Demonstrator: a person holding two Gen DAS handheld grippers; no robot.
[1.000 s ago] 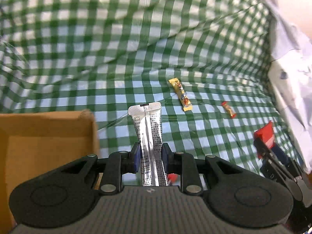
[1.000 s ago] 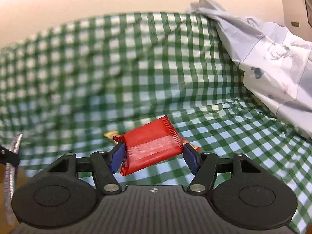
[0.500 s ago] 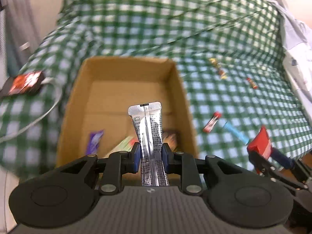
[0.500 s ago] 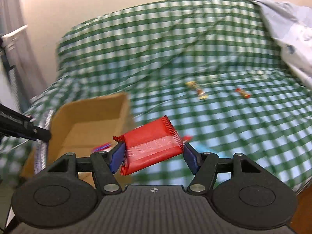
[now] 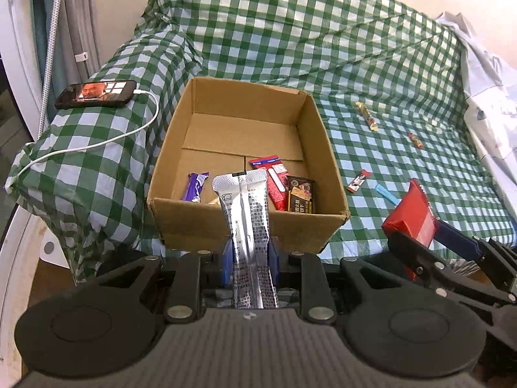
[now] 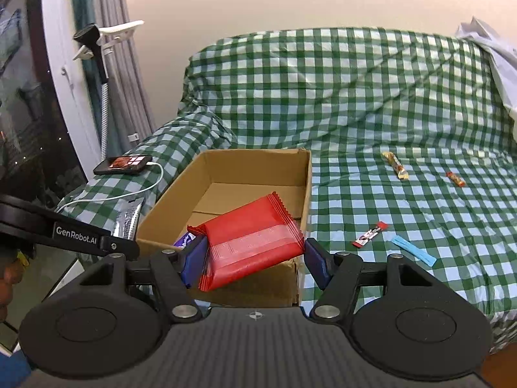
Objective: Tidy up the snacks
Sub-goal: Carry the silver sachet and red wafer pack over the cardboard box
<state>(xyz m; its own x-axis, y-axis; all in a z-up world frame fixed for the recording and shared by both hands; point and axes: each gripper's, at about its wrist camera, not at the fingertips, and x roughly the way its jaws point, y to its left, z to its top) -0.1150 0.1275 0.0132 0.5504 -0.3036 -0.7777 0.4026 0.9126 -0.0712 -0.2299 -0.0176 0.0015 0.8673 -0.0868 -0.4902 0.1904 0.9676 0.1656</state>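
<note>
Two jaws clamped, left gripper (image 5: 249,260) on silver sachet (image 5: 247,223), right gripper (image 6: 255,257) on red wrapper (image 6: 250,241)

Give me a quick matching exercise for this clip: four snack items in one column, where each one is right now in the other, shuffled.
Things:
1. silver packet
2. red packet
3. purple bar
4. blue stick

Places:
A. lying on the checked cloth, outside the box
B. held in the right gripper
C. lying inside the cardboard box
D. held in the left gripper

Pairs: 1-D, 2-B, 3-C, 4-A
</note>
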